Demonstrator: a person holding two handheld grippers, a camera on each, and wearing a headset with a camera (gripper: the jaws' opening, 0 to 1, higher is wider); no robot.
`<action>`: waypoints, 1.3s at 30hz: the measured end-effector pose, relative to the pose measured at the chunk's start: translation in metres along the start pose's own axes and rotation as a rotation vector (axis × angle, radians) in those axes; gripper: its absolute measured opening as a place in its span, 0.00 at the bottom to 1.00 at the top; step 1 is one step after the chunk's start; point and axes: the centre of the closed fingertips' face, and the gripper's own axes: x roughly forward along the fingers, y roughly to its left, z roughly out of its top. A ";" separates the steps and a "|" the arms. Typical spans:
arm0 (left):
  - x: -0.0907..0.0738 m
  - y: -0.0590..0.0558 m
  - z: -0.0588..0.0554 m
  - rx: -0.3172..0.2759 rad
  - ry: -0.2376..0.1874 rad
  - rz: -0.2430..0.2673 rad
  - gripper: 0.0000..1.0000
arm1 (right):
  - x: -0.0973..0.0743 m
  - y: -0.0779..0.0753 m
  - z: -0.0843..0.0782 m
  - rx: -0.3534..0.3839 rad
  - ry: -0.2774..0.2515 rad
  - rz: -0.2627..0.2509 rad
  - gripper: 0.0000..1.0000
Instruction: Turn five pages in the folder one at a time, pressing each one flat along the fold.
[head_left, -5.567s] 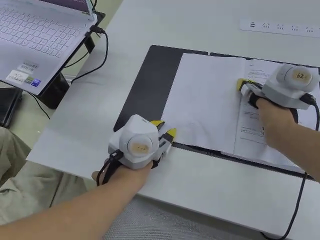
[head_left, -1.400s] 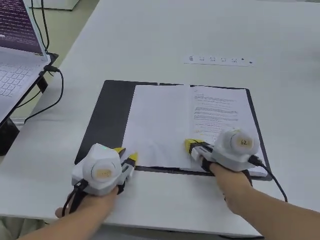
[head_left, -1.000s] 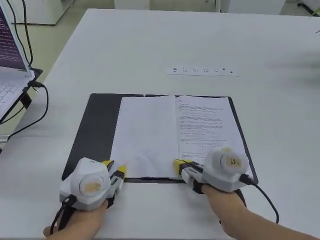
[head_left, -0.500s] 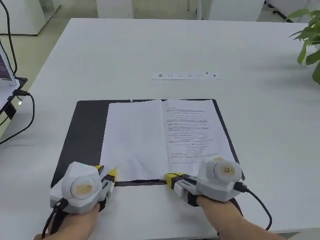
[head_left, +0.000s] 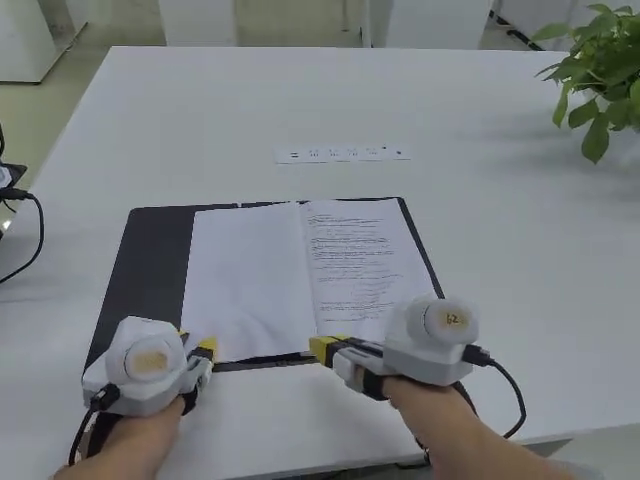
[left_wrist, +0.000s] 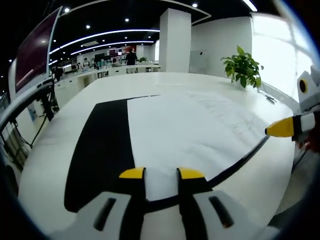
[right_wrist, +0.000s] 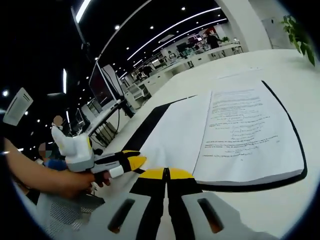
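Currently: folder open flat, both grippers at its near edge

On the far left, a dark cable (head_left: 22, 235) runs over the edge of the white table (head_left: 520, 260). My left gripper (head_left: 205, 350) sits at the near left corner of the blank page (head_left: 245, 280). Its yellow-tipped jaws are parted by a narrow gap, and in the left gripper view the page edge and the black cover show between them. I cannot tell whether the tips touch the paper.

The folder (head_left: 150, 265) lies open and flat on the table, its black cover bare to the left of the blank page. The fold runs down the middle, with the printed page (head_left: 355, 260) to its right. Both pages lie flat. A white power strip (head_left: 345, 154) lies on the table beyond the folder, apart from it.

My right gripper (head_left: 322, 348) rests at the folder's near edge, just below the foot of the fold. Its jaws are pressed together, with nothing between them. A green plant (head_left: 595, 45) stands at the far right.
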 end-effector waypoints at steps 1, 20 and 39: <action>0.000 -0.005 0.001 -0.044 -0.006 -0.025 0.27 | -0.003 0.001 0.003 -0.001 -0.005 -0.003 0.00; -0.062 -0.032 0.080 -0.191 -0.110 -0.125 0.40 | -0.077 -0.026 0.088 0.050 -0.253 -0.133 0.00; -0.113 -0.035 0.102 -0.110 -0.139 -0.089 0.63 | -0.095 -0.051 0.090 -0.105 -0.201 -0.257 0.20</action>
